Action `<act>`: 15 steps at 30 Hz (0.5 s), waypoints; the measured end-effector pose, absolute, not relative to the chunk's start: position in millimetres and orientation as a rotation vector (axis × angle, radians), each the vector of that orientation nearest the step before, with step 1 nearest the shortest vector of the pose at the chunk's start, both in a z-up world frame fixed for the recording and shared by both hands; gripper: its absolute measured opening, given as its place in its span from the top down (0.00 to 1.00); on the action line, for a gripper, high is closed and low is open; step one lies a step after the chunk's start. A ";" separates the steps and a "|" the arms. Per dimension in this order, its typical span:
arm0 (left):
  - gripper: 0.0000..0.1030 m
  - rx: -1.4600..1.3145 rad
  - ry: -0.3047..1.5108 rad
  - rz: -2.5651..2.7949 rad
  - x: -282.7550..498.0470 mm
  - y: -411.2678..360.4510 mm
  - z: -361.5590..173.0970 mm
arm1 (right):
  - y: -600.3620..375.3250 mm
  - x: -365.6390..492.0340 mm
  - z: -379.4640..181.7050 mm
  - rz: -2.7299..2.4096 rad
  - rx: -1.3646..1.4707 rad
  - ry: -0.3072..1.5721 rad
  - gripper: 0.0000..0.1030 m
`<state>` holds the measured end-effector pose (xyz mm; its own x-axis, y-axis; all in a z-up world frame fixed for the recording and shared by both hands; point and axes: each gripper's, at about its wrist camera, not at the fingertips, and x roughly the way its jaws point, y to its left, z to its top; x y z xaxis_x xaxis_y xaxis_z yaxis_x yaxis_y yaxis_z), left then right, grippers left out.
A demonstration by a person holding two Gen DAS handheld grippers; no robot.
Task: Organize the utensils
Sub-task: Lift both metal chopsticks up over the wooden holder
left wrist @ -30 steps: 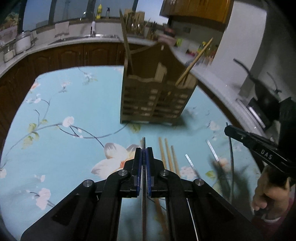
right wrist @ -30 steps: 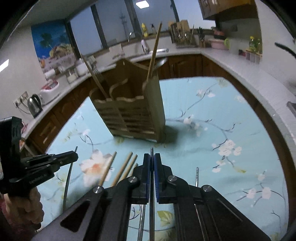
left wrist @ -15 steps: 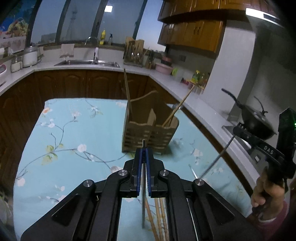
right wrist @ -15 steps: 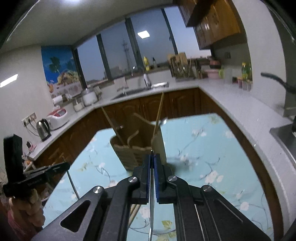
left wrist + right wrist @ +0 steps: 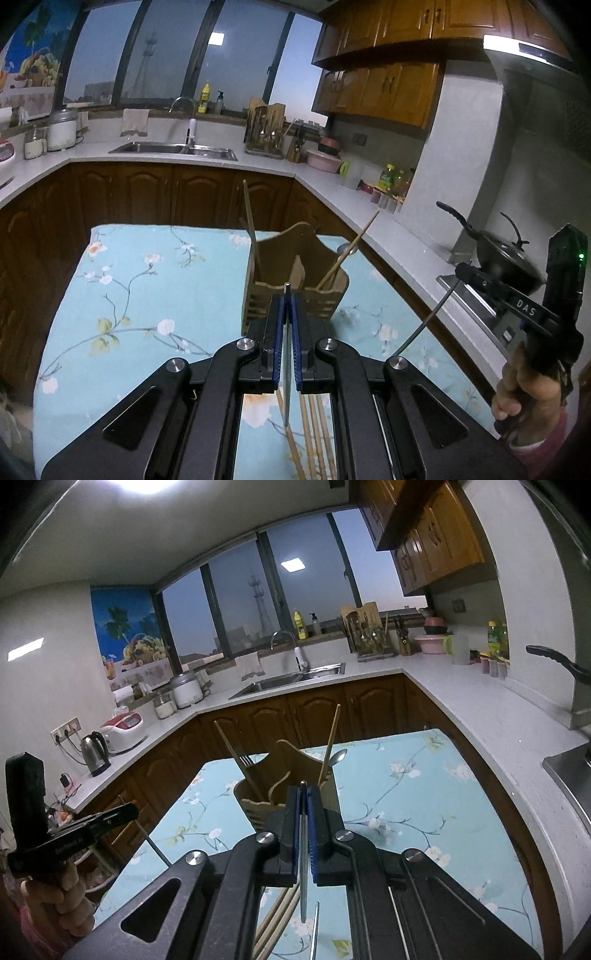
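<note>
A wooden utensil holder (image 5: 295, 284) stands on the floral blue tablecloth (image 5: 147, 295), with chopsticks and a spoon sticking up from it; it also shows in the right wrist view (image 5: 291, 790). My left gripper (image 5: 287, 295) is shut on a thin metal utensil (image 5: 286, 398), raised above the table short of the holder. My right gripper (image 5: 303, 788) is shut on another thin metal utensil (image 5: 303, 878), also raised. Each gripper shows in the other's view, the right (image 5: 461, 275) and the left (image 5: 129, 810), with its utensil hanging down. Loose chopsticks (image 5: 314, 443) lie on the cloth below.
Kitchen counters wrap the table, with a sink (image 5: 173, 148) behind and a black wok (image 5: 506, 258) on the stove at right. A kettle (image 5: 95, 753) stands on the left counter. A metal utensil (image 5: 316, 934) lies on the cloth by the chopsticks (image 5: 277, 923).
Both grippers have lifted up and away from the table with their utensils. The holder now looks smaller and farther, and the views tilt up to the kitchen.
</note>
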<state>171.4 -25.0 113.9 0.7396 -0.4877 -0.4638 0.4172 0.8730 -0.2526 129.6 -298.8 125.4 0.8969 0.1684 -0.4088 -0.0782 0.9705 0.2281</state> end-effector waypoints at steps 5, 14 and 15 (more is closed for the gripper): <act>0.97 -0.138 0.506 -0.486 180.3 -26.7 126.4 | -300.9 138.1 133.0 0.125 0.207 0.418 0.96; 0.97 -0.158 0.405 -0.463 213.7 -30.7 163.1 | -307.8 165.5 166.2 0.102 0.237 0.305 0.96; 0.97 -0.165 0.393 -0.461 218.1 -30.7 166.9 | -307.7 171.2 171.2 0.099 0.238 0.290 0.96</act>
<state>218.1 -30.7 166.9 0.8221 -0.4631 -0.3312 0.4004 0.8838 -0.2419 171.2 -307.7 171.2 0.9537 0.1302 -0.2712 -0.0620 0.9673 0.2460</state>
